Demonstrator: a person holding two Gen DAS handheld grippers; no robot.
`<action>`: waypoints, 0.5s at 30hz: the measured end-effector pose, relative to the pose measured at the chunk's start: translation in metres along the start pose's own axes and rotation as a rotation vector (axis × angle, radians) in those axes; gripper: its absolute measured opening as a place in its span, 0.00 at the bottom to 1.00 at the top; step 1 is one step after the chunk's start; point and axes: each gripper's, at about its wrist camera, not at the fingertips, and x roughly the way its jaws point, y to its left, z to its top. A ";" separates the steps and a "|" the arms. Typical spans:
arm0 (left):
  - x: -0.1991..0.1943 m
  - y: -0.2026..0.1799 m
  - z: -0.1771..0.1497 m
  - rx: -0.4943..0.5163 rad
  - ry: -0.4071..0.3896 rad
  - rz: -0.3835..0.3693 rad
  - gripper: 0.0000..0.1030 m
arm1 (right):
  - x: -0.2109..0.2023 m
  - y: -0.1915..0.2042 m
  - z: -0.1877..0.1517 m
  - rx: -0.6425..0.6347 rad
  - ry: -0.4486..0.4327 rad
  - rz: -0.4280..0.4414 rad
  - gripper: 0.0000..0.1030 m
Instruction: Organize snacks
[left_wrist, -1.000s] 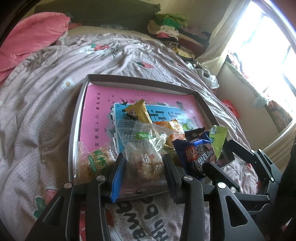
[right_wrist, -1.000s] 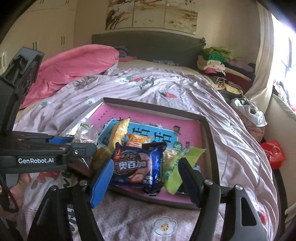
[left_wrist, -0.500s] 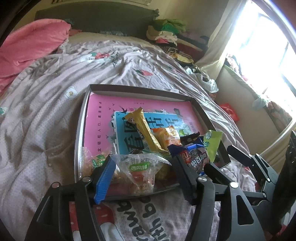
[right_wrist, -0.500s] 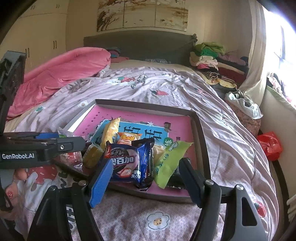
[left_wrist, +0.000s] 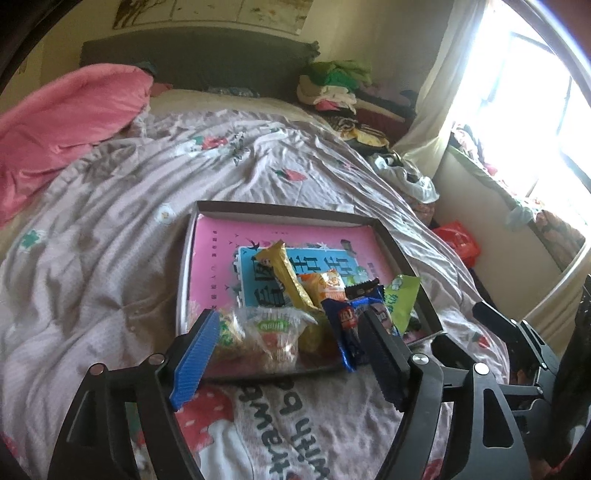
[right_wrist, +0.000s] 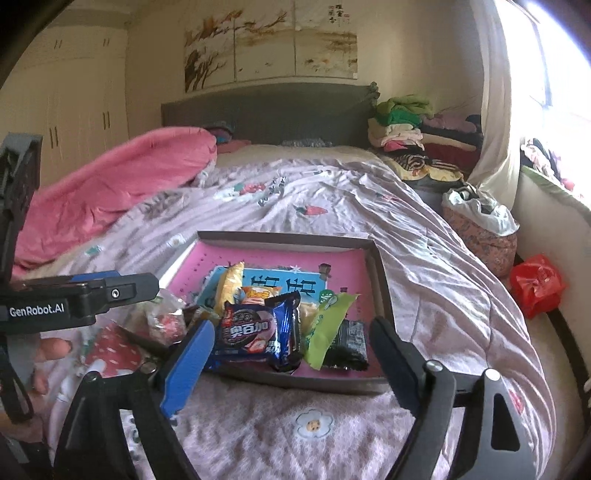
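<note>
A shallow box lid with a pink printed bottom lies on the bed, and several snack packets are piled at its near end. A clear bag with a green label rests at the lid's near left. The blue cookie packet lies beside a green packet and a black one. My left gripper hovers just short of the clear bag, its jaws opening, nothing pressed between them. My right gripper hangs before the blue packet, jaws opening and empty.
The lid sits on a rumpled lilac quilt. A pink duvet is heaped at the far left, folded clothes at the headboard's right. A red plastic bag lies on the floor by the bed's right edge.
My left gripper let go of the clear bag, which now rests in the lid. Both grippers widened and drew back and up from the snack pile.
</note>
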 end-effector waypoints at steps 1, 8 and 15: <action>-0.004 -0.001 -0.002 -0.003 -0.002 0.001 0.76 | -0.005 -0.001 -0.001 0.009 -0.001 0.009 0.87; -0.027 -0.013 -0.036 -0.002 0.027 0.040 0.76 | -0.028 -0.008 -0.016 0.084 0.048 0.044 0.92; -0.031 -0.022 -0.071 -0.008 0.071 0.083 0.76 | -0.041 -0.001 -0.045 0.078 0.107 0.036 0.92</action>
